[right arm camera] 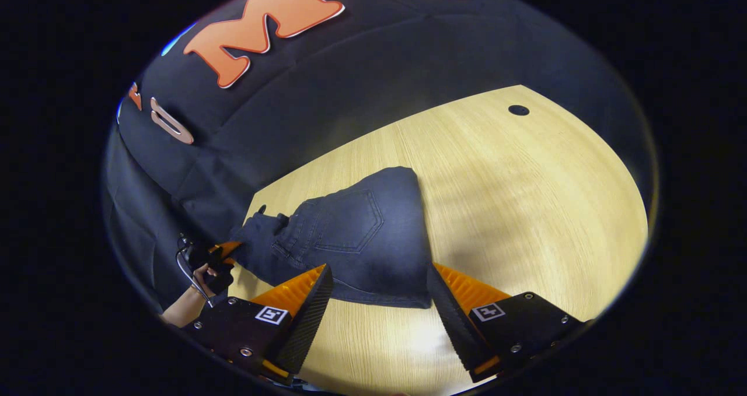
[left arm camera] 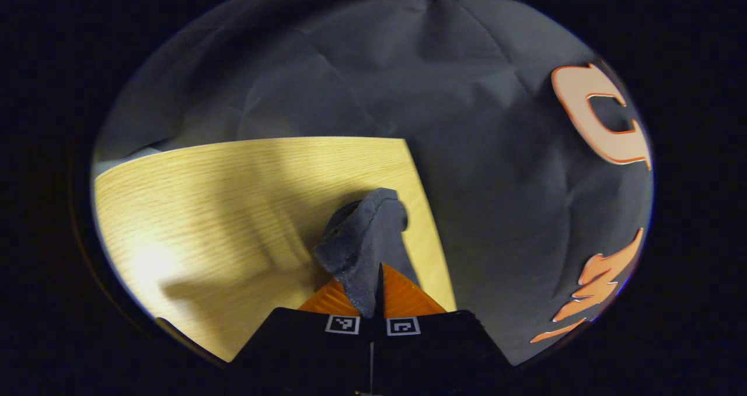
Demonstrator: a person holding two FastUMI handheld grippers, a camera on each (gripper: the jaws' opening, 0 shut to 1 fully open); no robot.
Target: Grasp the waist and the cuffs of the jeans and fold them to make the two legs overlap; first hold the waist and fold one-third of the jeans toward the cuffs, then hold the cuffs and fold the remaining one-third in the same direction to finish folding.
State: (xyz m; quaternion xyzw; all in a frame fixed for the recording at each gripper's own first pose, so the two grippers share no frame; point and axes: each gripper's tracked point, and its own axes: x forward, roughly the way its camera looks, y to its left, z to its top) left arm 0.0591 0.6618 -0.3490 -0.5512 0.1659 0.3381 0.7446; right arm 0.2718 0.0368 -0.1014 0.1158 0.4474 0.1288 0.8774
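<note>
Jeans: dark denim, laid on the desk in a folded bundle, back pocket uppermost. The lower folded edge is seen just beyond the right claw's fingertips. The waist end is drawn out toward the desk's far-left edge in the right gripper view.

Left claw: fingers brought together and clamped on a bunched piece of the denim, which stands up past the tips above the desk surface near its edge. In the right gripper view this claw is seen farther off, at the jeans' waist end, carried by a hand.

Right claw: fingers held wide apart, one to each side of the jeans' near edge. Whether the tips touch the cloth cannot be told; nothing is pinched between them.

Desk: pale wood grain, with a small dark round hole near its far edge. Soft shadows are cast across the surface.

Wall: dark cloth, hung behind the desk in both views.
</note>
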